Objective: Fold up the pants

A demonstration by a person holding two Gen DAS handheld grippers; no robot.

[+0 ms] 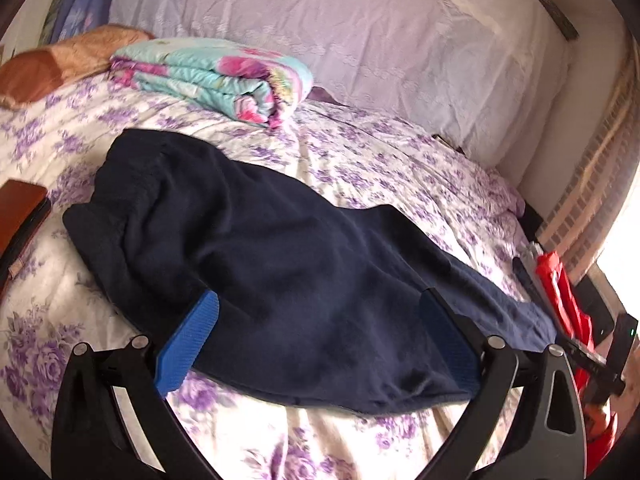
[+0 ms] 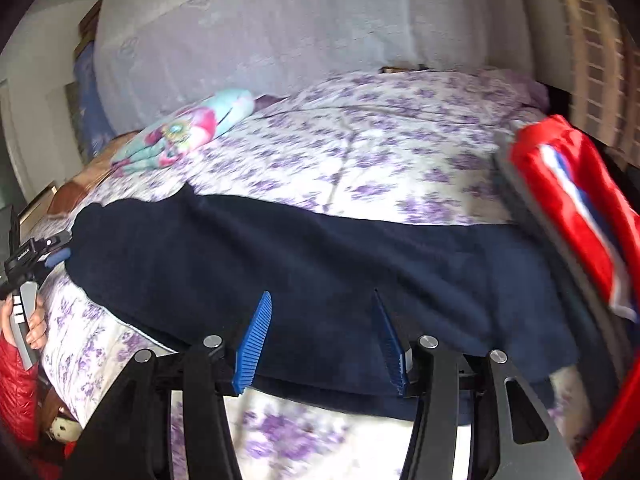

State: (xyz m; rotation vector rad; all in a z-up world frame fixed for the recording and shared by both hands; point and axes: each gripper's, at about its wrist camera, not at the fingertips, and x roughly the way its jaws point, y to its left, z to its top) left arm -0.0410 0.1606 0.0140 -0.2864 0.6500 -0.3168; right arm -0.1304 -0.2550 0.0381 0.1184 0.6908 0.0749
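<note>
Dark navy pants (image 1: 256, 240) lie flat on bed (image 1: 400, 168) with purple-flowered sheet. In left wrist view long axis runs diagonally, upper left toward lower right of frame; broad gathered end at upper left. In right wrist view pants (image 2: 320, 264) stretch left to right across frame middle. Left claw (image 1: 320, 336) jaws wide apart above cloth, not pressing on it. Right claw (image 2: 324, 340) jaws apart, cloth edge below, no grip. Folded floral quilt (image 1: 216, 76) at upper left, apart from pants.
</note>
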